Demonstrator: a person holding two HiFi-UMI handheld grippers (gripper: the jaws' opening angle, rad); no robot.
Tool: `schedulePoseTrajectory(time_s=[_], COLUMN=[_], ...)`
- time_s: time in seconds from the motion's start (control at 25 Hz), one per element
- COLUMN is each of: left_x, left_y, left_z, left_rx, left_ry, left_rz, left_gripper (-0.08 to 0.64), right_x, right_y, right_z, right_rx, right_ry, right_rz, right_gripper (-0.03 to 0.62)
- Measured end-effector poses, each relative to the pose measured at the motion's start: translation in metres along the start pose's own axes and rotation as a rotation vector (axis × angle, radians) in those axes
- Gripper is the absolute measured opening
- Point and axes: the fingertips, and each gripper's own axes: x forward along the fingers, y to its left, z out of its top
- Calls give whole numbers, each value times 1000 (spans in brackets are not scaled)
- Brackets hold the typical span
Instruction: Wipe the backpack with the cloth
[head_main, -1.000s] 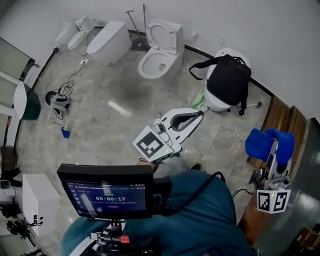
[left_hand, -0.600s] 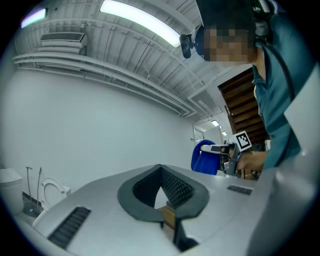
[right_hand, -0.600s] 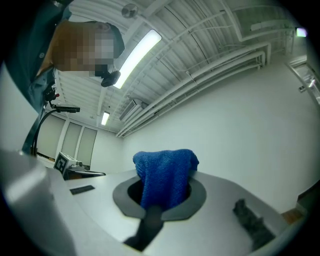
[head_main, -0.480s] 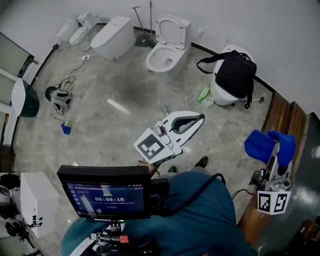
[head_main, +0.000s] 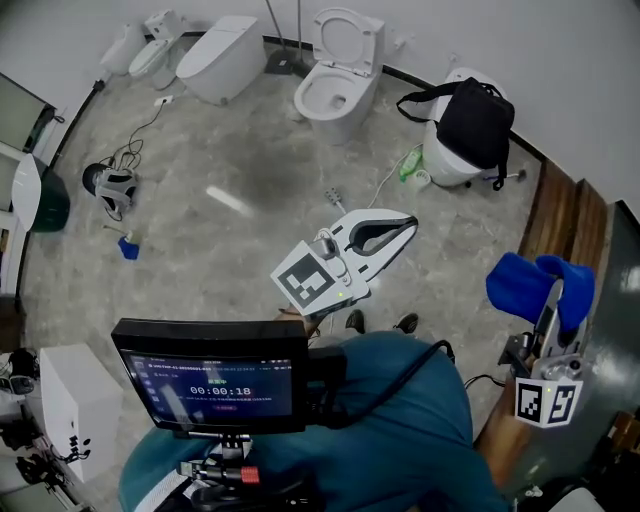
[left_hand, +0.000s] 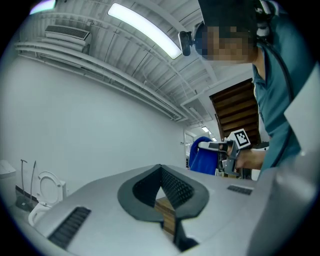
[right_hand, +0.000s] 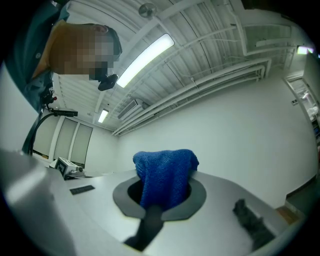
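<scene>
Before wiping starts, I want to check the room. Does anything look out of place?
The black backpack sits on top of a white toilet, which is an odd place for a bag. A device with tangled cable lies loose on the floor at the left.

Soft even light, fisheye-warped, vignetted edges

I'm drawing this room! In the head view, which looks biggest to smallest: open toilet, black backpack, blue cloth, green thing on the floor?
1. open toilet
2. black backpack and blue cloth look alike; cloth is nearer the camera, so unranked
3. green thing
</scene>
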Motion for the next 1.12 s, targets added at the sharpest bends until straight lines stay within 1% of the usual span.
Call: schedulePoseTrajectory(time_s=[0.12,0.28,0.56,0.88,1.12], left_x=[-2,-1,10,14,16], left_y=[3,11,-2,-3,-11], left_z=[-2,1,-2,1,-1], left_rx=[4,-4,-5,3,9], left_ry=[-9,-16,0,1,4], left_rz=[1,13,-12,-3,0], left_gripper=[3,3,3,3,3], right_x=[2,10,6,6,1], right_y=[3,0,-8,-15,-19], right_z=[-2,-9,-8,-8,-6], right_rx=[-23,-10,-17,-11,-12], right_ry=[4,30,47,46,41], right_rz=[-3,-7,-19,-17,-10], right_gripper=[14,12,13,13,13])
